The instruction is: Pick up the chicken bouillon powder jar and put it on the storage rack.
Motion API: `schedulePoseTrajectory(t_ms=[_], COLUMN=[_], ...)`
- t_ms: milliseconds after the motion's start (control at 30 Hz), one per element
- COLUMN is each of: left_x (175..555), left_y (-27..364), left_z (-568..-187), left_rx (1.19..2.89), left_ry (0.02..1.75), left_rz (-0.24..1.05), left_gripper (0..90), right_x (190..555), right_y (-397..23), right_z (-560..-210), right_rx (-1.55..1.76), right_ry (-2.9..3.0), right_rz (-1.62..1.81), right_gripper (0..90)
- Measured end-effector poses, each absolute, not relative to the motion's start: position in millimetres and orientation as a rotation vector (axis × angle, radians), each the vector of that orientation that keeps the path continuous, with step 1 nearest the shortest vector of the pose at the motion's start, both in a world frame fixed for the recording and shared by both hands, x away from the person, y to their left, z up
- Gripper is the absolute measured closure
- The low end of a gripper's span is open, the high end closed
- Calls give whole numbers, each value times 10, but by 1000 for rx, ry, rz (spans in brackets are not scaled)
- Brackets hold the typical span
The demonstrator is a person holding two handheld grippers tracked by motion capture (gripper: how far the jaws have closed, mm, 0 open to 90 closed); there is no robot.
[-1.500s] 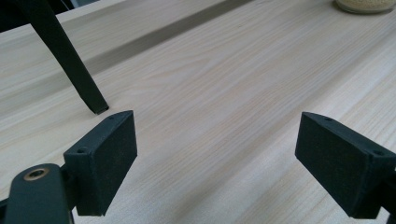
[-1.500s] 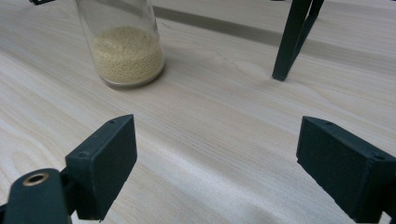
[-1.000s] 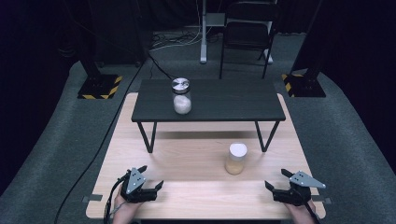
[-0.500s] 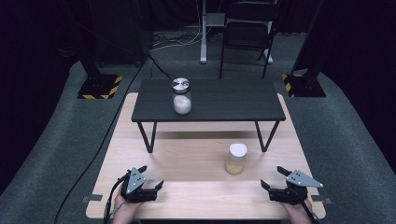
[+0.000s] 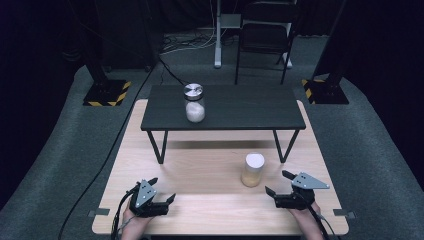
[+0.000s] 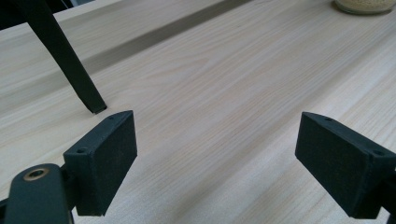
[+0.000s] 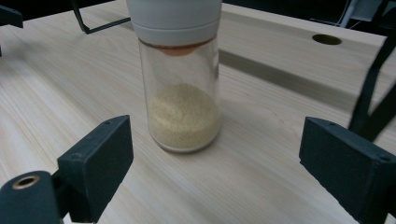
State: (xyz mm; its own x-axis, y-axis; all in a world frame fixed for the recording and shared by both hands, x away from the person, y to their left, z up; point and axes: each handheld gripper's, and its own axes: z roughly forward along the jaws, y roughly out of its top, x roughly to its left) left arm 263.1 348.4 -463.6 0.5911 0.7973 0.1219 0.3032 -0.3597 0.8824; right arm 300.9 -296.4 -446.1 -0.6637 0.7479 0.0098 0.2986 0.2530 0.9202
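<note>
On a pale wooden table (image 5: 200, 175), two hand-held grippers and two jars share the scene. At left, the left gripper (image 5: 161, 192) rests near the front edge, its jaws spread wide over bare wood and holding nothing. Farther back, a silver-lidded jar (image 5: 194, 102) of white grains stands on one small black table (image 5: 260, 107). Right of centre, a white-capped jar (image 5: 252, 170) of yellowish grains stands upright on the wood. Just beside it, the right gripper (image 5: 279, 183) points at that jar, its jaws having just been opening, now wide apart and empty, with the jar ahead of them, untouched.
</note>
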Motion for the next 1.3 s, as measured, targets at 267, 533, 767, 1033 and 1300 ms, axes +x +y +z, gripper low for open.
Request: schedulePoseTrajectory(t_ms=[267,533,767,1033,1300], left_x=[2634,2638,2639,2642,2640], left_y=[3488,3491,3488,3488,3484], left_z=[-4636,-4632,-4630,-4628,-4628], left_rx=[1925,1928,1931,1931,1932], left_ry=[880,878,877,880,881], left_rz=[692,691,692,690,693], left_gripper=[127,127,127,127,127], right_x=[3304,3509,3645,3648,3590], right_y=[-2775,-2577,-2481,-2402,-2451], right_z=[-4461,-4407,-4335,-4206,-4046], right_rx=[963,939,908,888,876], right_ry=[2138,2171,2214,2250,2262], right_rz=[1447,1436,1410,1355,1361], right_gripper=[90,120,281,318,321])
